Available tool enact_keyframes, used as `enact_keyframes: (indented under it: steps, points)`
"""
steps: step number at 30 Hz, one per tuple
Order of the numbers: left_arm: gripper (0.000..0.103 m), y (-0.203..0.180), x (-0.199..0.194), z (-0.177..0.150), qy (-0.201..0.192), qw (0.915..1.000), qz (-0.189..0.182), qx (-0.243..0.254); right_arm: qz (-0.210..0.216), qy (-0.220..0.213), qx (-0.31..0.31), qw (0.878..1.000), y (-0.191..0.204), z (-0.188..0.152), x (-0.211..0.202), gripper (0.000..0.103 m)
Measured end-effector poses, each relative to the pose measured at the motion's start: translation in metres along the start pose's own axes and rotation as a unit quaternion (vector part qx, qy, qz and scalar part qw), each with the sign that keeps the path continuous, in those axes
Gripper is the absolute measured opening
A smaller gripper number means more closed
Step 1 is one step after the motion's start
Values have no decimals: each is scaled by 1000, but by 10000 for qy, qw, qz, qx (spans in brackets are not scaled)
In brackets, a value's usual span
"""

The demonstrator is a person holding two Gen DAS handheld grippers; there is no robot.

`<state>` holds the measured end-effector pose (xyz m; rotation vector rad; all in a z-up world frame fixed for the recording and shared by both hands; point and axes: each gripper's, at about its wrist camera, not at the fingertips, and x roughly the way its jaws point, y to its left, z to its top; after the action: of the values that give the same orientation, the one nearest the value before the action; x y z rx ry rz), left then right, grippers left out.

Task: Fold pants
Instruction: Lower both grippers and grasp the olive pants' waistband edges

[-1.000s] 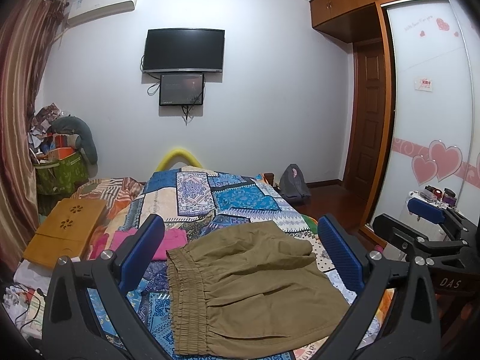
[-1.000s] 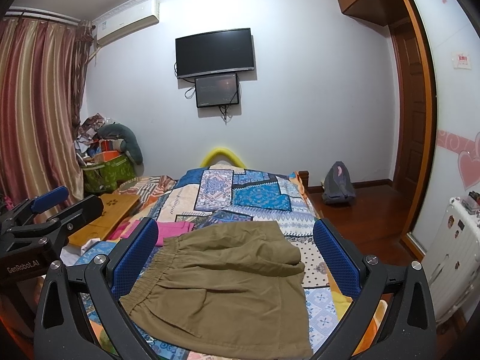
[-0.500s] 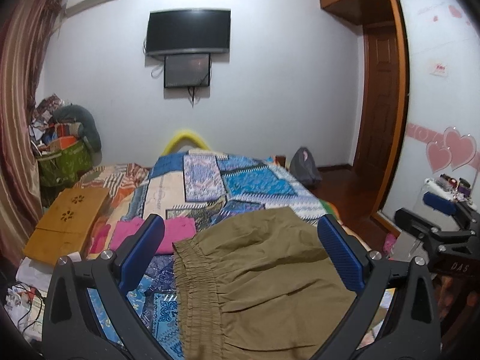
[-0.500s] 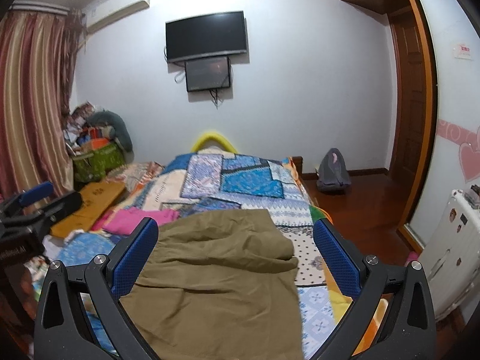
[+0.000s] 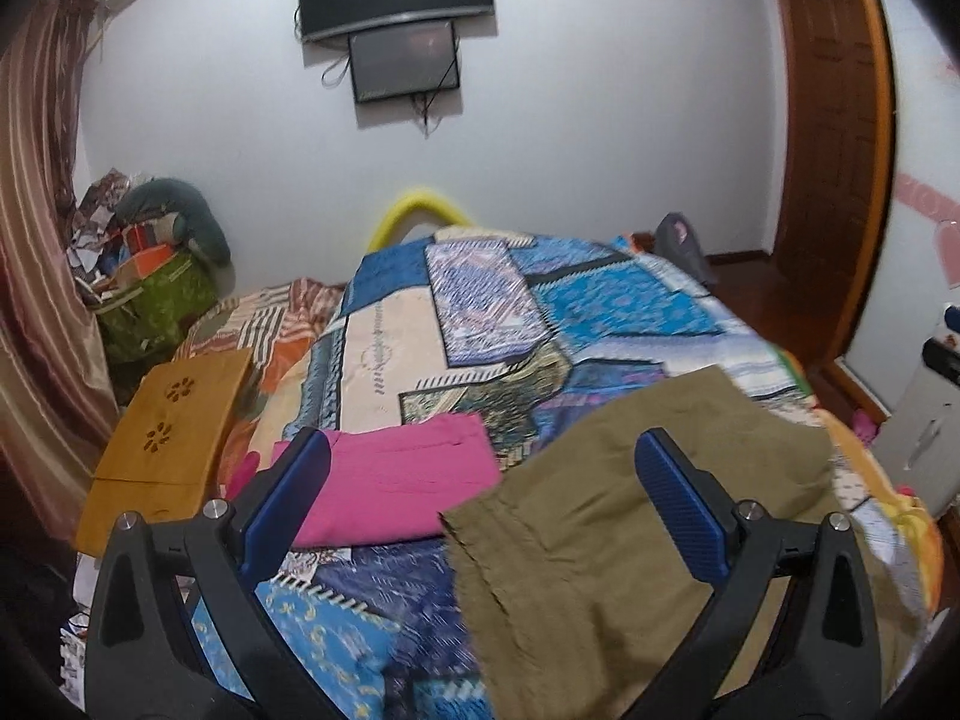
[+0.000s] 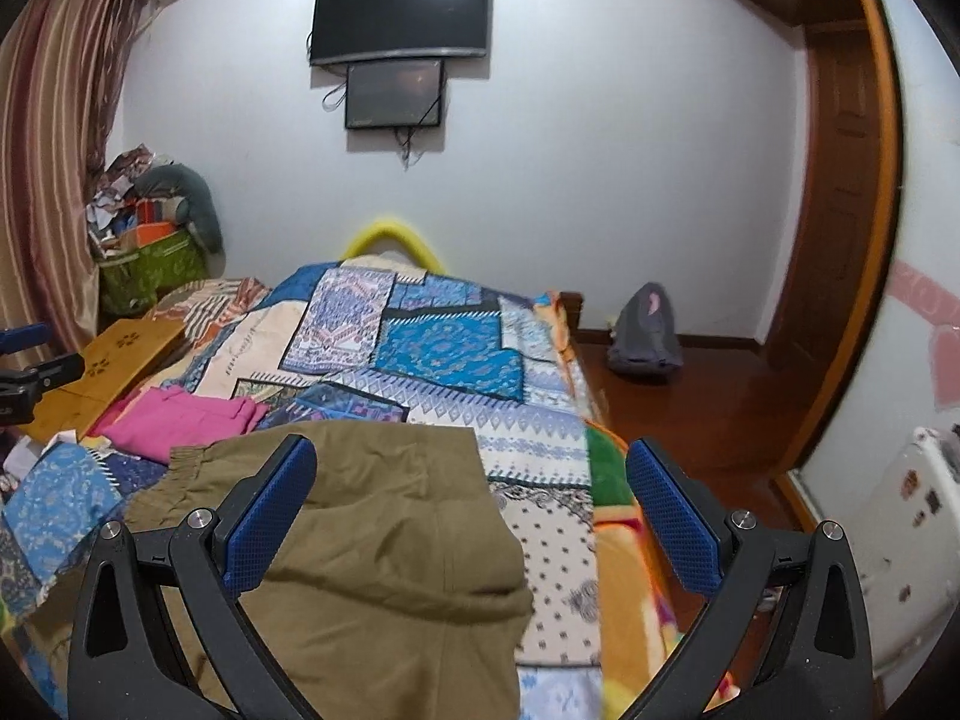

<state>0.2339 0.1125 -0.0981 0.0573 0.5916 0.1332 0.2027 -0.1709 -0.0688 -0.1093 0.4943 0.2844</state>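
Note:
Olive-khaki pants (image 5: pixel 606 510) lie folded over on the patchwork bedspread (image 5: pixel 420 324), elastic waistband toward the left. My left gripper (image 5: pixel 480 492) is open and empty, above the pants' left waistband edge. In the right wrist view the pants (image 6: pixel 384 540) lie low in the middle, and my right gripper (image 6: pixel 471 516) is open and empty above their right edge. The left gripper (image 6: pixel 24 372) shows at that view's left edge.
A folded pink garment (image 5: pixel 396 480) lies left of the pants. A wooden lap table (image 5: pixel 168 420) sits at the bed's left side. Bags and clutter (image 5: pixel 144 276) stand by the curtain. A grey backpack (image 6: pixel 645 336) is on the floor; a white radiator (image 6: pixel 900 540) stands at right.
Both grippers have moved forward and down toward the pants. The left one has shifted left, bringing the pink garment into its span. Both stay open and empty.

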Motion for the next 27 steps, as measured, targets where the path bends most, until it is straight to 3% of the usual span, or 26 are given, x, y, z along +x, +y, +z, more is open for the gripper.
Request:
enact_keyframes:
  steps: [2, 6, 13, 19, 25, 27]
  points:
    - [103, 7, 30, -3, 219, 9998, -5, -8, 32, 138, -63, 9999, -3, 3, 22, 103]
    - [90, 17, 81, -15, 655, 9978, 18, -37, 87, 401, -151, 9990, -9, 3, 62, 103]
    - [78, 35, 163, -55, 1569, 9871, -252, -175, 264, 1078, -311, 9933, -22, -7, 133, 100]
    - [77, 33, 202, -78, 2089, 9768, -472, 60, 476, 1565, -474, 9854, -25, -13, 181, 99]
    - [77, 39, 215, -85, 2281, 9688, -951, -176, 716, 1878, -681, 9772, -20, -15, 221, 99]
    - [77, 43, 222, -90, 2437, 9619, -1169, -401, 670, 1971, -963, 9733, -16, -15, 237, 91]
